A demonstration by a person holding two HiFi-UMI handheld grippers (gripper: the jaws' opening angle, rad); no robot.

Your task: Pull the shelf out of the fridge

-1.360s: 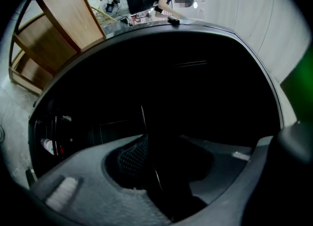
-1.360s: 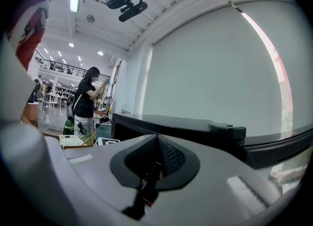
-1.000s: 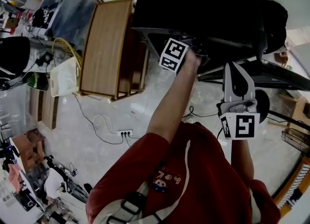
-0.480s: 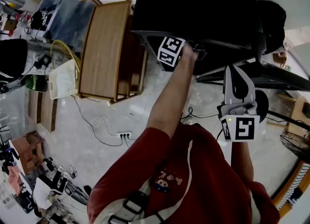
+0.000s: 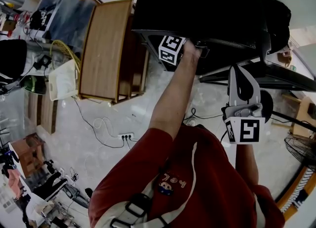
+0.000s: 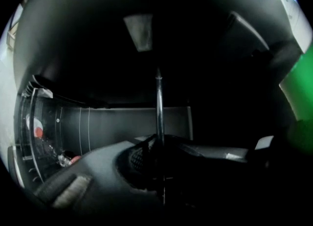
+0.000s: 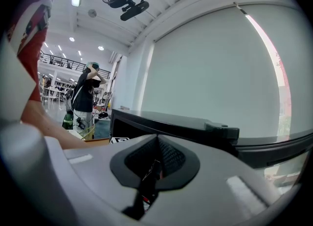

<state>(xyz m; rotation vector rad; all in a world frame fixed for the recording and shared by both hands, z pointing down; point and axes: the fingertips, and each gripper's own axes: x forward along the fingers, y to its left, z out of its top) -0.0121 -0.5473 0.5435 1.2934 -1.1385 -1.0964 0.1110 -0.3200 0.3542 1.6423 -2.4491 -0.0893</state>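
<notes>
Counted from where I stand: one black fridge; one shelf; two tools, my left tool and right tool; one wooden counter; one power strip; one bystander.

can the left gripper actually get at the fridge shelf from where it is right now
Probably yes: the left gripper is inside the fridge, nothing blocks it, and its fingers have just been closing on the thin edge of the shelf.
</notes>
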